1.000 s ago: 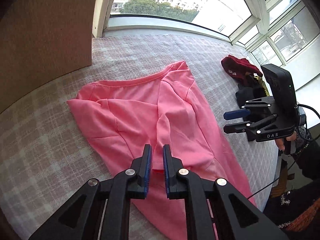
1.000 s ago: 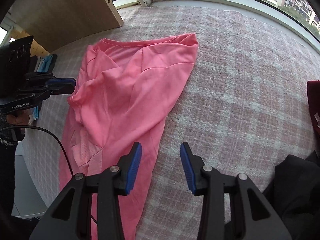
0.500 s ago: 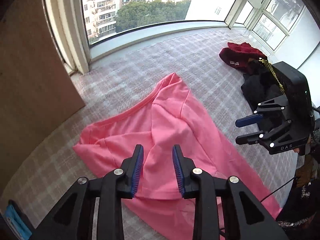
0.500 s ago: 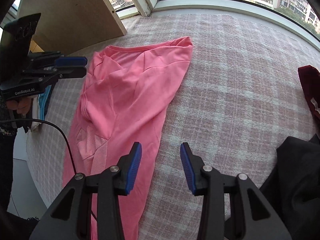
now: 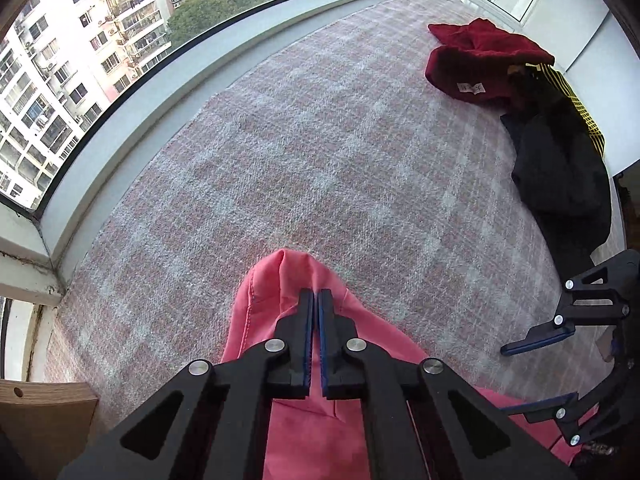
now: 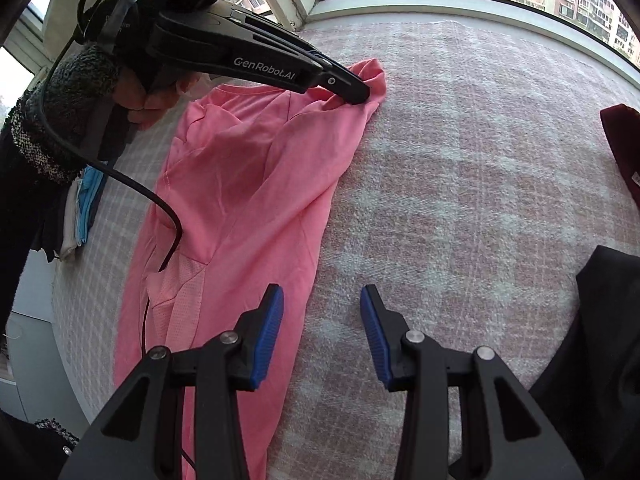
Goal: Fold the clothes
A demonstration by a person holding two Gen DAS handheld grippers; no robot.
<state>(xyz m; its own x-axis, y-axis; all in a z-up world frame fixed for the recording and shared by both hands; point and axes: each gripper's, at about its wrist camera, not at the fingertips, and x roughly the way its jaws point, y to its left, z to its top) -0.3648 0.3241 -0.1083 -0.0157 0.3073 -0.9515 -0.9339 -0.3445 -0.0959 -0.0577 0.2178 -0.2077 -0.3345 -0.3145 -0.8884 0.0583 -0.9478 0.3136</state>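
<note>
A pink T-shirt [image 6: 248,184] lies rumpled on the pink-and-white checked cloth [image 6: 460,168]. My left gripper [image 5: 314,294] is shut on the shirt's far corner [image 5: 280,276]; the right wrist view shows that same gripper [image 6: 360,96] pinching the raised corner, held by a hand [image 6: 152,96]. My right gripper [image 6: 322,312] is open above the shirt's near right edge, with nothing between its fingers. In the left wrist view it shows at the right edge [image 5: 536,372], open, with its lower finger over the shirt's edge.
A dark red garment [image 5: 480,64] and a black garment [image 5: 560,176] with a yellow-striped piece lie at the far right. A window sill [image 5: 192,80] borders the cloth. Folded blue and white cloths [image 6: 82,208] lie at the left edge. A cable [image 6: 160,208] hangs over the shirt.
My left gripper opened, moved forward to the shirt's far corner and shut on it, lifting it slightly. The right gripper stayed open near the shirt's right edge.
</note>
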